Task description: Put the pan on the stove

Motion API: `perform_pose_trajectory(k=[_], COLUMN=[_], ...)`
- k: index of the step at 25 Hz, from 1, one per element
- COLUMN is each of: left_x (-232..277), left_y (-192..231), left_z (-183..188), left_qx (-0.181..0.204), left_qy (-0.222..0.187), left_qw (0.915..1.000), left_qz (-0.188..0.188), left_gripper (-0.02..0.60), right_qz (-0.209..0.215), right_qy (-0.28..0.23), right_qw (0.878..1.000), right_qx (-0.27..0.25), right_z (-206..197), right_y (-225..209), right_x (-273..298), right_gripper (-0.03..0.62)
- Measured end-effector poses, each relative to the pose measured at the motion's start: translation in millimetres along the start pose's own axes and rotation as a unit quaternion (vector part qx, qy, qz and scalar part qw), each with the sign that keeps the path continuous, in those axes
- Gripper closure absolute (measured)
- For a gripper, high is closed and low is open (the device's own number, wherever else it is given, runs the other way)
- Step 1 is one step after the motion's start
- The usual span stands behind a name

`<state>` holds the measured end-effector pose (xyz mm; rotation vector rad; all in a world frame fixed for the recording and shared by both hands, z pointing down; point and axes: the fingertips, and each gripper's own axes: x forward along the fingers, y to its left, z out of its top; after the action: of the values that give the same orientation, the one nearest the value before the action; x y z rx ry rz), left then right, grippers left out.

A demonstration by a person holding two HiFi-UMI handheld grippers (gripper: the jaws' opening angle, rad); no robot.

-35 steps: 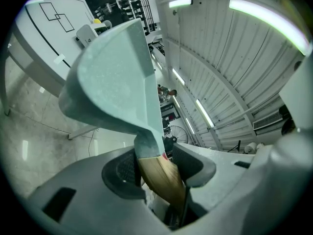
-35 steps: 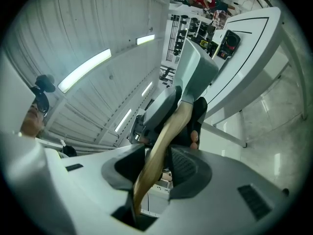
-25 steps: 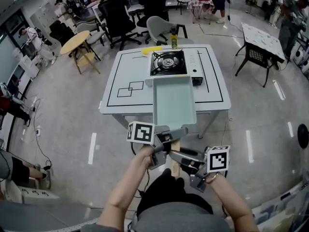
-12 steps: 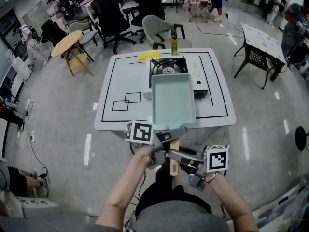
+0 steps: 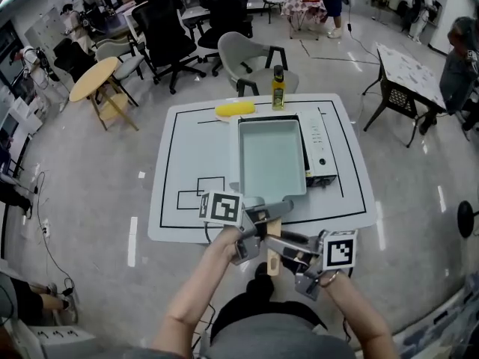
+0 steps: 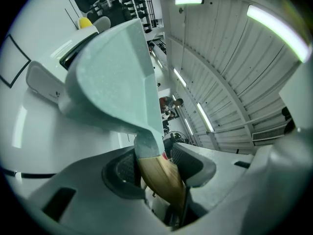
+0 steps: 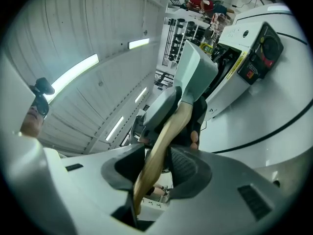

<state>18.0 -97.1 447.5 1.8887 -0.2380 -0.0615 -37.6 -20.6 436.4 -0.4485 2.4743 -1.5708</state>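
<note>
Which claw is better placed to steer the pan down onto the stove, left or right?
Left, probably: the left claw grips the wooden handle right beside the pan, held over the stove, giving closer control. The right claw holds the handle's far end.

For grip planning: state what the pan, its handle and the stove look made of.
Pan: likely coated metal, matte pale green, faintly speckled.
Handle: wood, tan with visible grain, smooth.
Stove: probably painted sheet metal, judging by its smooth white casing that reflects light.
</note>
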Motion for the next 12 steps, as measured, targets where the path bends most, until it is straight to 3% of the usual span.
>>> perform_pose_trajectory(k=[12], left_x=[15], left_y=[19], left_z=[48], left_qx=[-0.009], left_qy=[0.018], left_qw=[0.9998], left_qz=[-0.007], left_gripper=[0.408], right_qz=[-0.024], right_qy=[-0.020], right_qw=[1.000], right_qx=[0.005], right_z=[47], right_y=[-26], right_x=[17], right_gripper=[0.441])
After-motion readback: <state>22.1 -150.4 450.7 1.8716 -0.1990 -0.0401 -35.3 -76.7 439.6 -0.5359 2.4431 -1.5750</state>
